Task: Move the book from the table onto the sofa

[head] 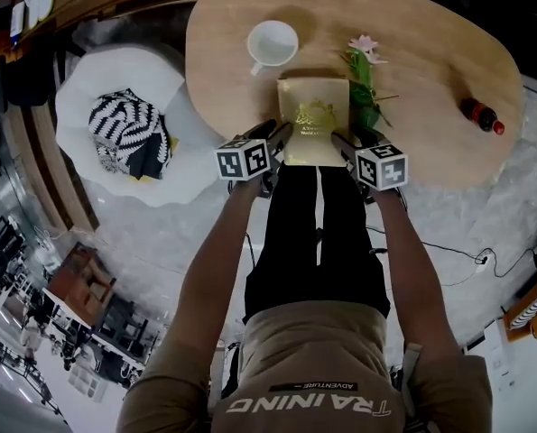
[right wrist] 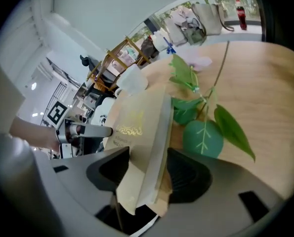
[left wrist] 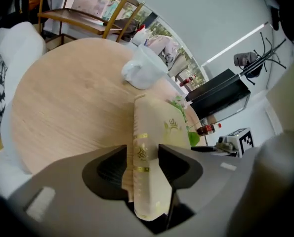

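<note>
A cream book with gold print (head: 315,115) lies on the oval wooden table (head: 430,70) at its near edge. My left gripper (head: 282,133) is at the book's near left corner and my right gripper (head: 340,141) at its near right corner. In the left gripper view the book's spine (left wrist: 149,147) stands between the wide jaws of the left gripper (left wrist: 143,157), with a thin gap on the left side. In the right gripper view the book's page edge (right wrist: 142,132) sits between the spread jaws of the right gripper (right wrist: 147,164). The book rests flat on the table.
A white mug (head: 273,43) stands beyond the book and a flower with green leaves (head: 365,79) lies along its right side. A dark bottle (head: 481,115) lies at the table's right. A white sofa seat (head: 97,70) with a striped cushion (head: 128,133) sits left of the table.
</note>
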Demonstrator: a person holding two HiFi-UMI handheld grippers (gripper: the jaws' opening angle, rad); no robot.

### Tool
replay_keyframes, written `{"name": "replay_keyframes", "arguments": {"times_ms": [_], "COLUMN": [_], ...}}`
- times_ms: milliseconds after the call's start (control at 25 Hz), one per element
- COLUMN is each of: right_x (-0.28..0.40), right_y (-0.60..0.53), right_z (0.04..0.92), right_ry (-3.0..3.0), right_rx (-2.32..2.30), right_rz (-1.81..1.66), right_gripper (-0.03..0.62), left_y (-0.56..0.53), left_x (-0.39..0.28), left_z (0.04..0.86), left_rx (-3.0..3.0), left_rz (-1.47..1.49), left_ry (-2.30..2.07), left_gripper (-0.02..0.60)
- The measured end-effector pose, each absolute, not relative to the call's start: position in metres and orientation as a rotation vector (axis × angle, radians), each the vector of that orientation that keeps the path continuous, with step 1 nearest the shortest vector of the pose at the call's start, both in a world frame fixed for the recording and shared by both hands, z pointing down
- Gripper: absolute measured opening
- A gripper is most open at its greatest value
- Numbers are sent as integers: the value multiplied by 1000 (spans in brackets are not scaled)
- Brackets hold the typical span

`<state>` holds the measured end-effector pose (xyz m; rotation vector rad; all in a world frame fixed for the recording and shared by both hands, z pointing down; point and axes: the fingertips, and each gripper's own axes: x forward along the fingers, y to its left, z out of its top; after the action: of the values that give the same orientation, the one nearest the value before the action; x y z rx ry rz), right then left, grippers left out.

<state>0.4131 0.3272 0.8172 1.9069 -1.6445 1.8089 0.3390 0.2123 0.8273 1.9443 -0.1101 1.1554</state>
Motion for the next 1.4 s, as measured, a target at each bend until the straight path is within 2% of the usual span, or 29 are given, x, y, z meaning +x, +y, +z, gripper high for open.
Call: {"name": "replay_keyframes", "arguments": {"times_ms": [480,960,1400], "right_x": [405,404,403], "right_y": [318,317,317], "right_z": [826,826,817], "right_ry": [-1787,-1794,-1783], "right_rx": [1863,1898,1915], "right_rz": [1959,1908,1819], "right_gripper": [232,233,232], "left_y": [229,232,230], "left_x": [337,343,354], "left_z": [830,836,820], "left_rx": [1844,1782,1955], "left_rz": [1071,1024,1038], "left_ry": [31,179,149], "left_gripper": [181,201,202]}}
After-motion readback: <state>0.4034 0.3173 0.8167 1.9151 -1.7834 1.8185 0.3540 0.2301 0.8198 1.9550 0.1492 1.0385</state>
